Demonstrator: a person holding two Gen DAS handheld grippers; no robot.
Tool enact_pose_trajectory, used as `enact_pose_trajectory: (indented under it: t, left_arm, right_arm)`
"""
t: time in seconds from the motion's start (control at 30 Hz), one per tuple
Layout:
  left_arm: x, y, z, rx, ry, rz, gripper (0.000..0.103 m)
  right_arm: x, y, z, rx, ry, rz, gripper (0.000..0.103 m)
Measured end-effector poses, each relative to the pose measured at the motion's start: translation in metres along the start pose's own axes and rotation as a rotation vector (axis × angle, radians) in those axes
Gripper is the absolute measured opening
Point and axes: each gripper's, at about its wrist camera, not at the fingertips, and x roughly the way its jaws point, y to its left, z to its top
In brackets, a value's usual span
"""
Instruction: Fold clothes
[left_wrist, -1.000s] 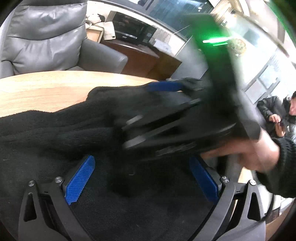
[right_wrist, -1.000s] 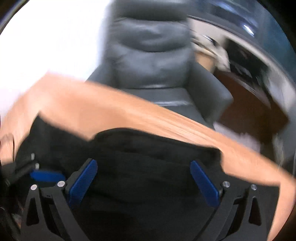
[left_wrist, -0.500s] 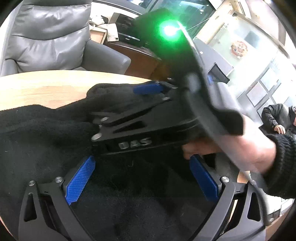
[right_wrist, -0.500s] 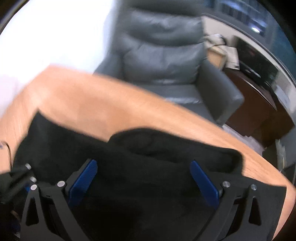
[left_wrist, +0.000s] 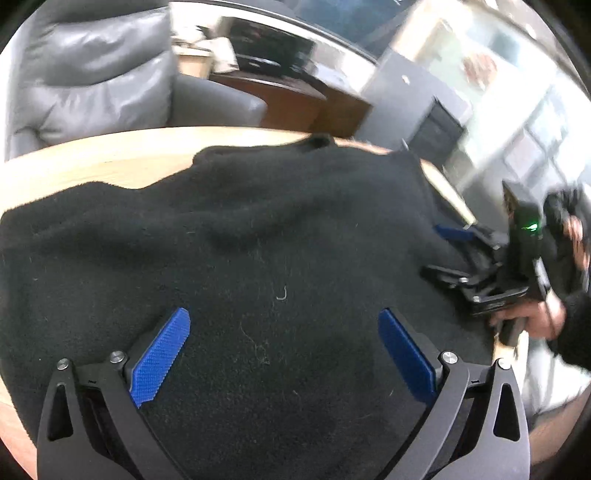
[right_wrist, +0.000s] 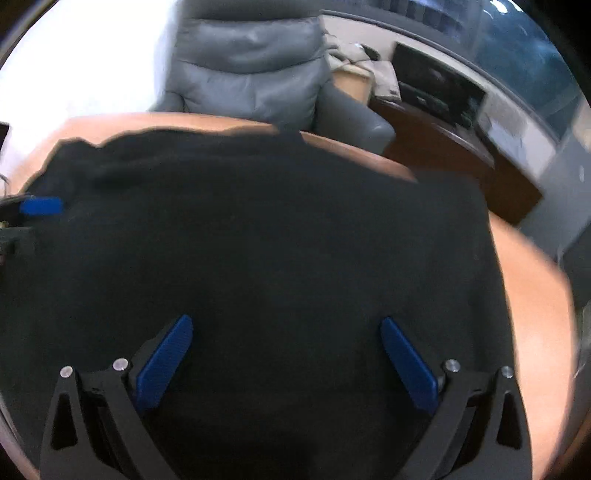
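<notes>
Pale round wooden surface (left_wrist: 110, 158), grey leather armchair (left_wrist: 92, 74) behind it. Black fleecy knit garment (left_wrist: 280, 236) spread across most of surface, far edge rumpled, right side near the rim. Left gripper (left_wrist: 284, 350) wide open above the cloth, holding nothing. Right gripper (right_wrist: 286, 360) likewise spread, empty, over the garment's right part. Risks: shallow pinch grabbing one layer only, skewed fold; thick pile bunching under the pads; dragging cloth off the near rim.
</notes>
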Motion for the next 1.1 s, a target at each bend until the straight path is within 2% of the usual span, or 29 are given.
enact_pose_trajectory:
  t: [0.17,0.27,0.37,0.47,0.53,0.63,0.67,0.77,0.9,1.0,1.1]
  left_arm:
    - [0.002,-0.038,-0.026,0.231,0.103,0.045,0.103]
    - [0.000,-0.060,-0.034,0.307,0.163,0.097,0.103]
    - [-0.005,-0.096,-0.028,0.345,0.163,0.006,0.103]
    - [0.009,-0.142,-0.032,0.485,0.181,-0.040,0.103]
    - [0.027,-0.169,-0.040,0.589,0.219,-0.046,0.103]
    - [0.042,-0.171,-0.048,0.630,0.237,-0.028,0.103]
    - [0.040,-0.167,-0.044,0.609,0.242,-0.034,0.103]
    - [0.036,-0.157,-0.043,0.651,0.240,-0.039,0.103]
    - [0.043,-0.148,-0.041,0.671,0.239,-0.104,0.103]
    - [0.047,-0.154,-0.046,0.697,0.224,-0.101,0.103]
    - [0.048,-0.157,-0.049,0.701,0.216,-0.095,0.103]
  right_arm:
    - [-0.037,0.009,-0.060,0.103,0.035,-0.005,0.103]
    - [-0.064,0.018,-0.082,0.118,0.036,0.026,0.103]
    - [-0.091,0.015,-0.096,0.081,-0.056,0.057,0.103]
    - [-0.078,0.010,-0.116,0.000,0.023,0.075,0.103]
    - [-0.089,0.006,-0.117,-0.035,-0.009,0.083,0.103]
    - [-0.131,-0.025,-0.136,0.086,-0.083,0.155,0.103]
    - [-0.143,-0.038,-0.145,0.137,-0.099,0.177,0.103]
    - [-0.157,-0.091,-0.200,0.355,-0.031,0.288,0.103]
    - [-0.154,-0.118,-0.267,0.554,0.034,0.410,0.103]
    - [-0.142,-0.110,-0.273,0.587,0.008,0.510,0.103]
    - [-0.129,-0.084,-0.267,0.537,-0.036,0.581,0.103]
